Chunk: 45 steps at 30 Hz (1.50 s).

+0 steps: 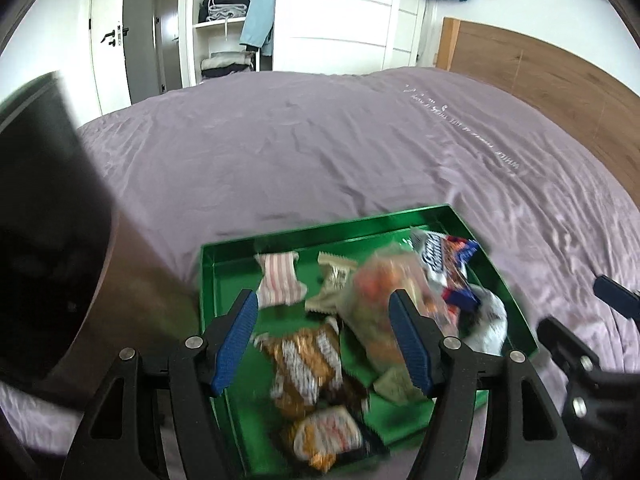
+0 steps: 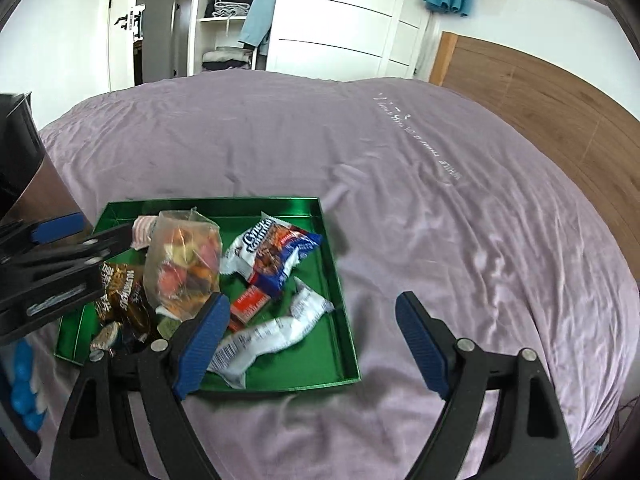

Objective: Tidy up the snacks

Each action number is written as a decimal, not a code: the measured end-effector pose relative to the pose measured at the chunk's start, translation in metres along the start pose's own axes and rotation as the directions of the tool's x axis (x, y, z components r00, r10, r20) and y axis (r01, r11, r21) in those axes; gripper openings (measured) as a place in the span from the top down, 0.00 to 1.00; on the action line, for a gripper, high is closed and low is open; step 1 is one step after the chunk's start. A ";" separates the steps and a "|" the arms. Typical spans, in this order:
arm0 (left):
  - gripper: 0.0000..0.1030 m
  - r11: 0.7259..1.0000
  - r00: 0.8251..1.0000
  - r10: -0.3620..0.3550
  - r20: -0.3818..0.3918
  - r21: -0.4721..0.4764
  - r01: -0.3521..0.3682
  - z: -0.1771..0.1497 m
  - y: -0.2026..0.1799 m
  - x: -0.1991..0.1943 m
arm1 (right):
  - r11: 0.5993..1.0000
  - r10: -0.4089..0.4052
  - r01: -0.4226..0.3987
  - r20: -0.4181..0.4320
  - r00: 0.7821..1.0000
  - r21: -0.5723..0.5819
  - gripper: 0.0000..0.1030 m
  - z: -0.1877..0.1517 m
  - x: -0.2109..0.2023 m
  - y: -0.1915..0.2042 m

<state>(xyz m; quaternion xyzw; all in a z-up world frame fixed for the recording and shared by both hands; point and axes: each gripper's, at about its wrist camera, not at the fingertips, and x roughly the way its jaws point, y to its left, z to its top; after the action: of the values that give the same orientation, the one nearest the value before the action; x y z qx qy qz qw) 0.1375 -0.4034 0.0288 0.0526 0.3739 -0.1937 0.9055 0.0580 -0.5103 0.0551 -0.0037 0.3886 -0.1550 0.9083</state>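
A green tray (image 1: 328, 227) (image 2: 344, 340) lies on the purple bed and holds several snack packets. Among them are a clear bag of colourful sweets (image 1: 376, 300) (image 2: 184, 264), a blue and white cookie pack (image 1: 448, 264) (image 2: 276, 252), a white wrapper (image 2: 276, 332), a pink striped packet (image 1: 280, 280) and brown-orange packets (image 1: 304, 360). My left gripper (image 1: 324, 340) is open and empty, hovering over the tray's near half. My right gripper (image 2: 308, 344) is open and empty, over the tray's right edge and the bedsheet. The left gripper also shows in the right wrist view (image 2: 60, 248).
A dark, bin-like container (image 1: 48, 216) (image 2: 20, 152) stands left of the tray. The purple bedsheet (image 1: 320, 152) stretches beyond the tray, with a wooden headboard (image 1: 540, 80) at the right. A wardrobe with shelves stands behind the bed.
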 end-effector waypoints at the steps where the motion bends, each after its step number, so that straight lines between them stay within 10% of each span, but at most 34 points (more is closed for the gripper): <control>1: 0.34 1.000 1.000 -0.006 0.008 -0.002 0.006 -0.006 0.000 -0.008 | 1.000 -0.002 0.002 0.002 1.000 0.002 0.16 -0.003 -0.002 0.000; 15: 0.25 0.999 0.999 -0.043 0.019 0.003 0.043 -0.080 0.003 -0.072 | 0.999 0.028 -0.029 0.051 0.998 0.019 0.16 -0.040 -0.034 0.019; 22: 0.25 0.999 1.000 -0.017 0.009 -0.028 0.017 -0.106 0.026 -0.093 | 0.995 0.085 -0.089 0.090 0.992 0.046 0.00 -0.051 -0.055 0.037; 45: 0.25 0.999 0.999 0.040 -0.003 -0.003 -0.040 -0.119 0.045 -0.119 | 0.990 0.122 -0.127 0.093 0.988 0.056 0.00 -0.061 -0.081 0.064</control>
<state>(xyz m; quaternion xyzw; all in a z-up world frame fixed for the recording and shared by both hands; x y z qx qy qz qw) 0.0002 -0.2960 0.0239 0.0590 0.3745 -0.1750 0.9086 -0.0201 -0.4199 0.0609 0.0415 0.3420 -0.1097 0.9324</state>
